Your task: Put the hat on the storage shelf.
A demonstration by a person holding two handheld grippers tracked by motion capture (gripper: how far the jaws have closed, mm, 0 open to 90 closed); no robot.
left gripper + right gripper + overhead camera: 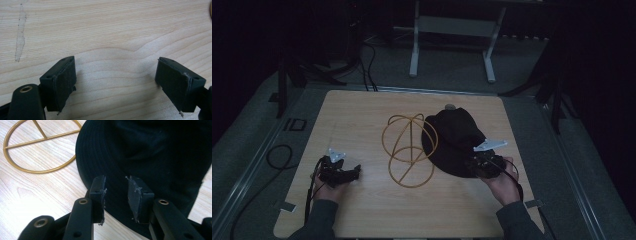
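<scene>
Since the stand sits bare, likely job: hat onto stand (my read).
hat (454,140): black, lies on the table (362,210) right of centre, touching or just overlapping the gold wire stand (408,150).
right gripper (477,162): at the near brim, probably because that edge is the easiest part to pinch; jaws narrow, brim fabric between them in the right gripper view (116,192). Can't tell if the pads bite.
left gripper (354,171): parked low over bare wood left of the stand, jaws wide, empty (116,65).
hat axis: long axis runs near-to-far, brim toward the person, crown toward the far edge.
</scene>
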